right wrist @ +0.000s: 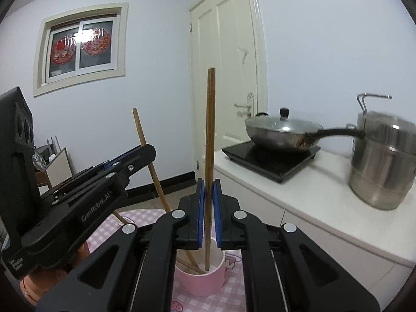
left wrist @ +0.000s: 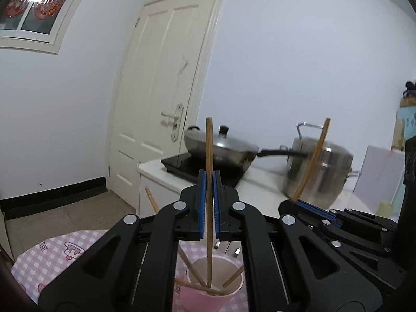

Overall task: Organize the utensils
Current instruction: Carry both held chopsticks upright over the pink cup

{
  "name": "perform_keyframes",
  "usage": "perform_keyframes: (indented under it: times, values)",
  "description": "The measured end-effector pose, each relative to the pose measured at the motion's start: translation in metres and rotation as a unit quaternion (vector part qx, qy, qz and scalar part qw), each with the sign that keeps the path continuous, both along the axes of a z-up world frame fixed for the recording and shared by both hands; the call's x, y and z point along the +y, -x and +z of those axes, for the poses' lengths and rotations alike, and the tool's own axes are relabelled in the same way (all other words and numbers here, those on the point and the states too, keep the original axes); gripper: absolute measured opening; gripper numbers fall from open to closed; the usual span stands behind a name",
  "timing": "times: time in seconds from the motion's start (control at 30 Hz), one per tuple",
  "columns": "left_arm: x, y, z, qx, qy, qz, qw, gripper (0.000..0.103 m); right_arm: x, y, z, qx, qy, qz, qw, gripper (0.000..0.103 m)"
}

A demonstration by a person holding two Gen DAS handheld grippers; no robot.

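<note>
We look forward along each hand-held gripper, close above the pink cup (left wrist: 215,280) on the checked surface (left wrist: 52,257). Both views face the door (right wrist: 223,59), wok (right wrist: 283,132) and steel pot (right wrist: 382,161); each catches the other gripper beside it.

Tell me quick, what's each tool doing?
Left tool: closed on a chopstick over the pink cup.
Right tool: closed on another chopstick.

The steel pot (left wrist: 319,171) is motion-blurred — the pink cup (left wrist: 210,296) half hidden.
</note>
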State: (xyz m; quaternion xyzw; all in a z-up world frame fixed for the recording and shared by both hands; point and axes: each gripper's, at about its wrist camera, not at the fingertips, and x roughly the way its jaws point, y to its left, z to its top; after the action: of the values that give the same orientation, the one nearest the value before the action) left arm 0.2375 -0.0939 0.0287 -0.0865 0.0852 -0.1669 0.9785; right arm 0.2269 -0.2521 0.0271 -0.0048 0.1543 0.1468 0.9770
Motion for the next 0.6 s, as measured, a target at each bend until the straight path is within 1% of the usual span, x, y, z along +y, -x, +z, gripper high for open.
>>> perform_keyframes:
  times: [0.13,0.3,0.47,0.6]
  values:
    - [-0.003,-0.002,-0.010,0.012,-0.012,-0.008,0.9998,0.006,0.000,-0.004,-0.016,0.010,0.006,-0.009,1.000,0.005]
    - [-0.006,-0.005,-0.019,0.020,-0.032,-0.012,0.9992,0.006,0.001,-0.007,-0.030,0.030,0.001,-0.008,1.000,0.005]
    - [-0.007,-0.011,-0.026,0.045,-0.046,-0.023,0.9976,0.006,0.002,-0.008,-0.040,0.047,0.004,-0.010,0.999,0.005]
    - [-0.004,-0.014,-0.028,0.065,-0.043,-0.039,0.9962,0.006,0.003,-0.008,-0.045,0.057,0.006,-0.011,0.998,0.005]
